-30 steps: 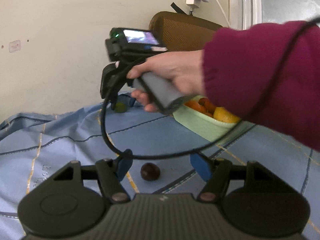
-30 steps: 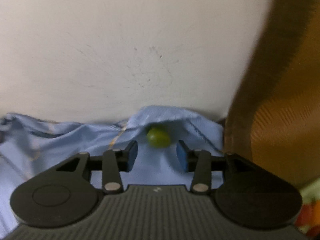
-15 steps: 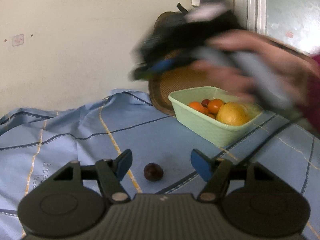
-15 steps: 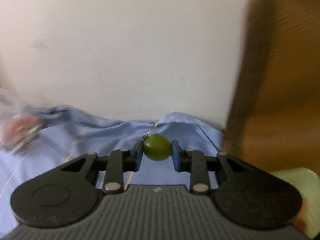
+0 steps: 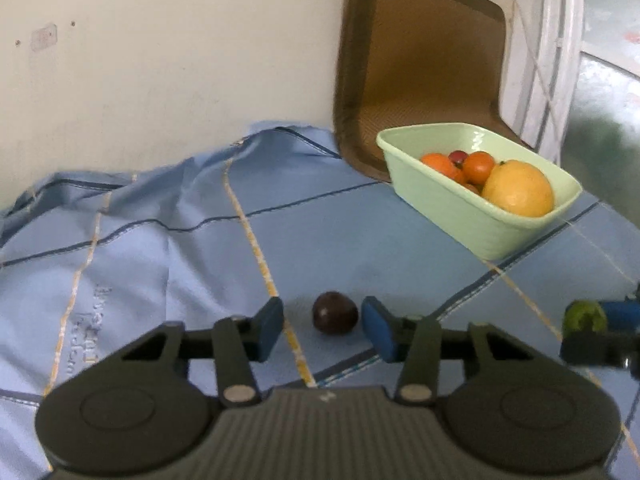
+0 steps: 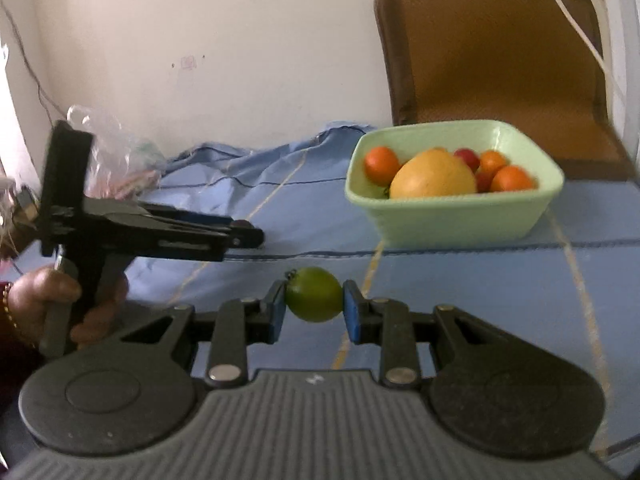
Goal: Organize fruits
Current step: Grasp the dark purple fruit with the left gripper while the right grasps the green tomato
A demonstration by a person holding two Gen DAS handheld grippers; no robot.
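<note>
Both claws work at once: our right gripper point(image 6: 314, 316) is clamped on the green fruit point(image 6: 315, 294), while our left gripper point(image 5: 323, 330) is closing, pads not yet touching the dark fruit point(image 5: 334, 312) lying on the blue cloth point(image 5: 160, 240). Several fruits already fill the green tub point(image 6: 452, 216); two remain outside. Deeper tub contents stay hidden.

Green fruit point(image 6: 314, 294) pinched aloft — dark plum point(image 5: 334, 313) on cloth — others in basin point(image 6: 452, 216).
</note>
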